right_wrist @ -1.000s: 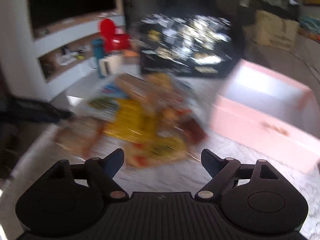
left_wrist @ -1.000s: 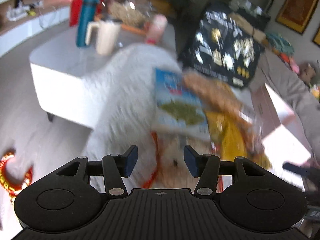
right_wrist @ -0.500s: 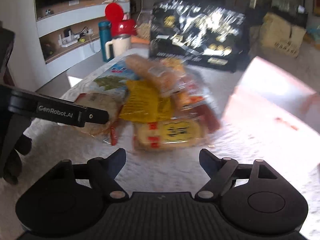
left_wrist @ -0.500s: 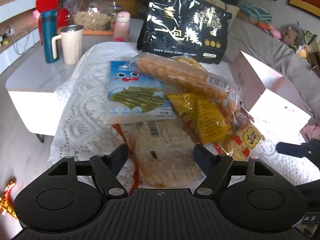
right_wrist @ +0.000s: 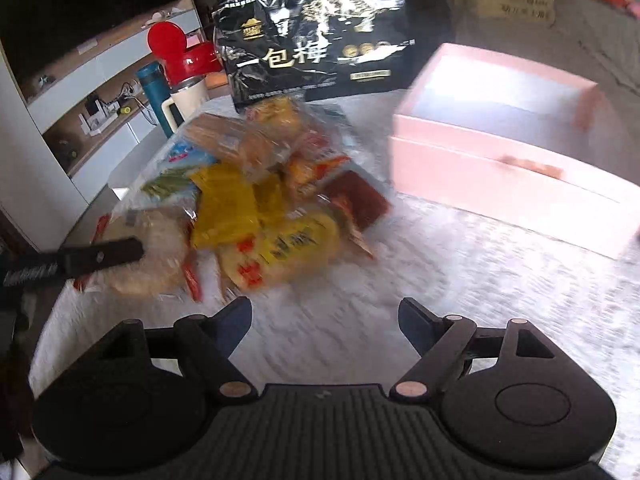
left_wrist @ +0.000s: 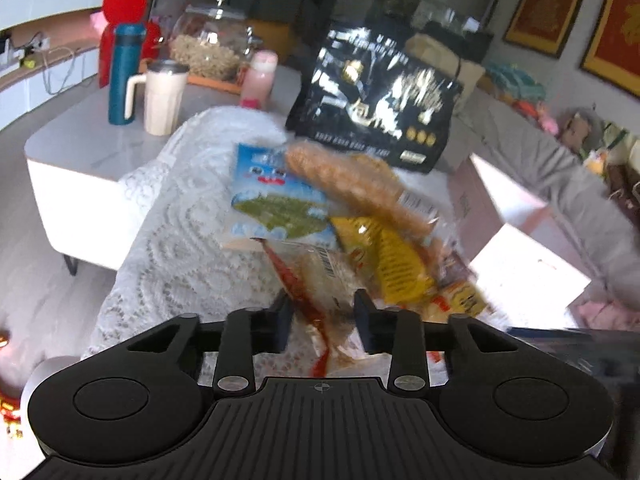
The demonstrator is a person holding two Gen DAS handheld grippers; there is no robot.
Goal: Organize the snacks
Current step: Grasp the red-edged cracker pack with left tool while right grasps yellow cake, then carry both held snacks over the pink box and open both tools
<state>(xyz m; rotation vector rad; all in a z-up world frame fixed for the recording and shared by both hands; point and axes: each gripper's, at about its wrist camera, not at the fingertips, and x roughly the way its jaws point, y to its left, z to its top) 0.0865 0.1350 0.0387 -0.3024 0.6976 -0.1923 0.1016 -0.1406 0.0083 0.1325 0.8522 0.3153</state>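
Step in hand: the first pick from the snack pile, judging by a pile not yet sorted and a pink box [right_wrist: 516, 184] with nothing visible in it.
Snack pile: heaped on the white lace cloth [left_wrist: 188, 248] over the tabletop, in front of a big black bag [right_wrist: 316, 40]; the box stands well to its right.
Left gripper [left_wrist: 322, 320]: its jaws are part-closed on either side of the near edge of the clear cracker packet [left_wrist: 320, 280], the one with the red strip. The frame is blurred, so I cannot tell if they already pinch it.
Right gripper [right_wrist: 325, 322]: jaws spread wide, nothing between them, hovering over bare cloth just short of the yellow packets [right_wrist: 248, 216].
Other snacks: a blue-and-green packet [left_wrist: 276, 204] lies at the back left of the pile, a long bread roll in clear wrap [left_wrist: 356, 188] lies across the top.
Next move: likely close fully on the cracker packet's edge, then lift it clear slowly, since the yellow packets overlap it and may drag along.
Destination: probably the pink box, on the right.
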